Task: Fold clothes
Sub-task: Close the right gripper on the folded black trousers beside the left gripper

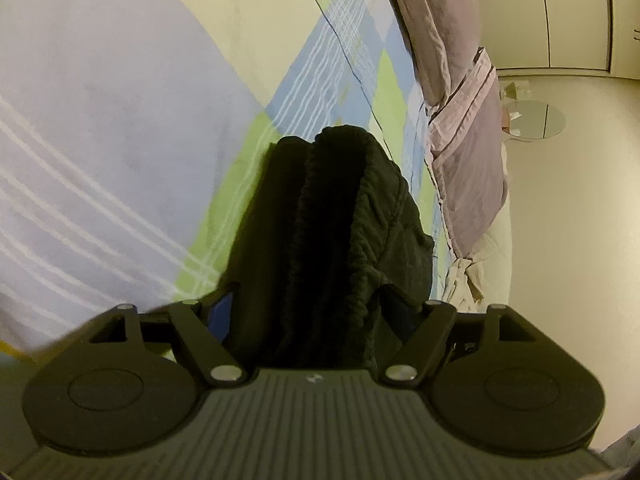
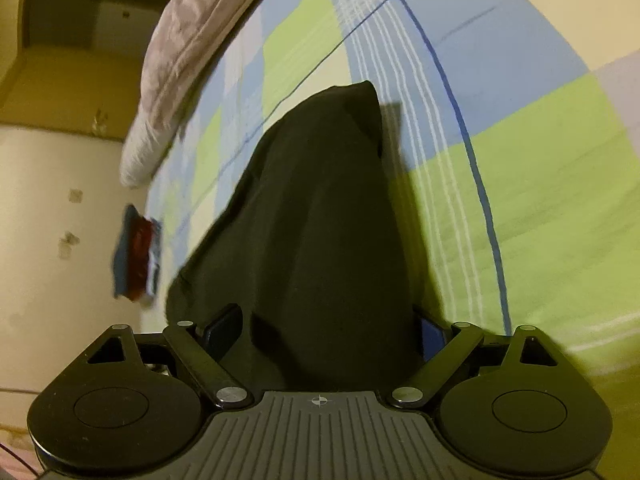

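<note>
A black garment (image 1: 340, 208) with a gathered elastic waistband lies bunched between the jaws of my left gripper (image 1: 312, 296), over the checked bed sheet (image 1: 120, 120). The jaws stand wide apart, and one blue-padded finger (image 1: 222, 308) shows at the cloth's left edge. In the right wrist view the same black garment (image 2: 312, 220) rises as a smooth dark mound between the wide-apart jaws of my right gripper (image 2: 324, 320). It covers the fingertips, and only the finger bases (image 2: 224, 332) show. I see no pad pressing the cloth in either view.
The sheet (image 2: 520, 160) has green, blue and cream squares. A pinkish-grey duvet (image 1: 452, 80) (image 2: 188, 32) is heaped along the bed's far edge. A small folded blue and red stack (image 2: 138, 252) sits near the bed's left edge. A round glass table (image 1: 536, 120) stands by the wall.
</note>
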Action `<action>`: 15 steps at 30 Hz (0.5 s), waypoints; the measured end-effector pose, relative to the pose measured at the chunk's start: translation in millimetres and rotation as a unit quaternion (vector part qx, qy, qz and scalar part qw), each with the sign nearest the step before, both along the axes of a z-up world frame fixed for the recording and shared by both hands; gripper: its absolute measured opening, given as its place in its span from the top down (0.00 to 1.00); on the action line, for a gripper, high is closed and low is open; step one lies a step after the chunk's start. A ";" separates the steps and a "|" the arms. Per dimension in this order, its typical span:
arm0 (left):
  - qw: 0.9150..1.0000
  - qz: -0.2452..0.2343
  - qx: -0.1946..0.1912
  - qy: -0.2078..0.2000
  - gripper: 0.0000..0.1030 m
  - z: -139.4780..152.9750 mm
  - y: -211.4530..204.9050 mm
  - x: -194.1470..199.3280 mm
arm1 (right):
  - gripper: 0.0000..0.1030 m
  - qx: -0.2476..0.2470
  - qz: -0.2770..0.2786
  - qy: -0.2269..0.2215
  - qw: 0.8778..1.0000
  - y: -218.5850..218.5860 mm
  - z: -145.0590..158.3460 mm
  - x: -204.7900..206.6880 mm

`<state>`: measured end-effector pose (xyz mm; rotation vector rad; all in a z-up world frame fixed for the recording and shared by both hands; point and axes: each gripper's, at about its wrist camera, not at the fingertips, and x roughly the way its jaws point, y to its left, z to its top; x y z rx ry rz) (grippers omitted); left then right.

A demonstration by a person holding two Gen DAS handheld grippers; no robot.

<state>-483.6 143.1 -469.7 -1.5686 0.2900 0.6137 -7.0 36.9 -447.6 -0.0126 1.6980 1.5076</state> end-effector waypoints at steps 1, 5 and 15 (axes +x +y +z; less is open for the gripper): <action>1.000 0.000 0.001 0.003 0.31 3.1 -0.2 2.4 | 0.12 0.002 0.000 0.001 1.000 1.3 0.2 -0.5; 0.999 -0.016 0.028 0.018 0.46 15.4 -4.5 6.8 | 0.51 -0.002 0.004 -0.028 1.000 3.2 8.9 -4.7; 1.000 -0.003 0.024 0.011 0.56 10.6 -5.8 7.6 | 0.61 -0.005 -0.028 -0.018 0.999 -3.7 8.4 -8.8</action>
